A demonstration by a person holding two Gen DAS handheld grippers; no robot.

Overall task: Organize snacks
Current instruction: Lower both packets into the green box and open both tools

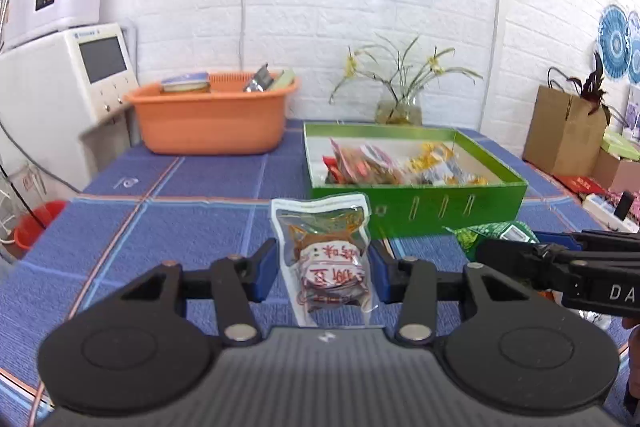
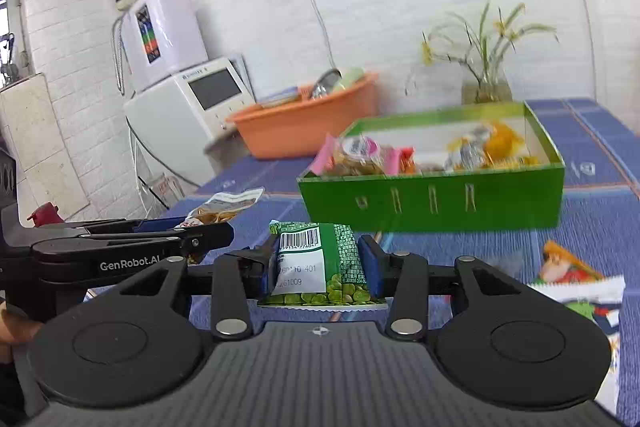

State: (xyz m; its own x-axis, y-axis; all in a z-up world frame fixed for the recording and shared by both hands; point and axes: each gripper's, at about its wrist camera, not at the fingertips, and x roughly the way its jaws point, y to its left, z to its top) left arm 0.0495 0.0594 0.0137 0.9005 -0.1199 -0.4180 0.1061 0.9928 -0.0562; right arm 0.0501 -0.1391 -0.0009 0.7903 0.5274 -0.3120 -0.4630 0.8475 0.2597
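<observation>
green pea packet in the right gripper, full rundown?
The green pea packet is a small glossy plastic pouch with a white barcode label, printed date digits and green peas pictured near its lower edge. It stands roughly upright, clamped between the blue pads of the right gripper, held above the blue tablecloth, in front of the green box. Nothing else touches it.

Left tool [image 1: 323, 269]: matte black body, ribbed grey top plate, two round discs on either side, silver rivets on the linkage arms, blue pads [image 1: 265, 273]. Right tool [image 2: 319, 267]: same build, blue pads [image 2: 370, 267]. White "GenRobot.AI" lettering on the left tool's side, "DA" on the right's.
</observation>
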